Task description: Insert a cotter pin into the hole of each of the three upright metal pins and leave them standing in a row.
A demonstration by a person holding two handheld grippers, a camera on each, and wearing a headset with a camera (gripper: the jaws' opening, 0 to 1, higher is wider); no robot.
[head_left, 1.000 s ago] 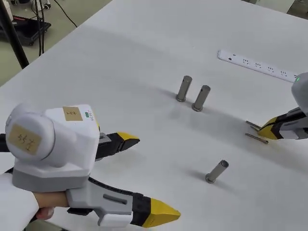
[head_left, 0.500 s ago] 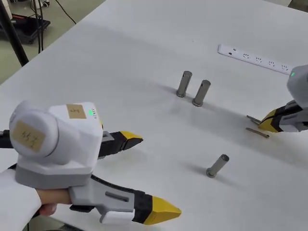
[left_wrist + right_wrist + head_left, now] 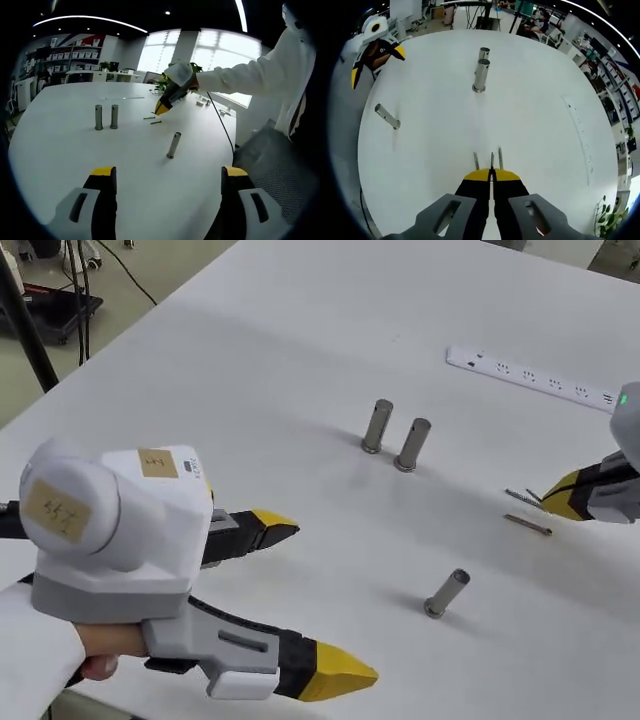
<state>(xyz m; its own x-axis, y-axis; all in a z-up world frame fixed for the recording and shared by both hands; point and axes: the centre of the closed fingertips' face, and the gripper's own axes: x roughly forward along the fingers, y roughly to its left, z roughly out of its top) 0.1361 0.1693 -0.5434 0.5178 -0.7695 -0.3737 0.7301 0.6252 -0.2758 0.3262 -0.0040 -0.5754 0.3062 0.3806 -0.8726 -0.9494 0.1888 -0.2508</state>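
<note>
Grey metal pins point(image 3: 412, 444): three stood on the white tabletop point(image 3: 250, 360), two side by side at the far side, the third alone, nearer.
Loose cotter pins point(image 3: 476, 161): lay at the right, just beyond the closed tips, well apart from the metal pins.
Jaws of right gripper point(image 3: 492, 172): closed to a thin seam; one cotter pin point(image 3: 492, 159) ran straight out from the tips, seemingly pinched.
Jaws of left gripper point(image 3: 337, 602): spread wide, nothing between them, near left.
Handling: probably light, stiff wire that could twist or slip; best pinched at the looped head, legs leading. The narrow-based metal pins looked tippable, so steady one low on its body.
</note>
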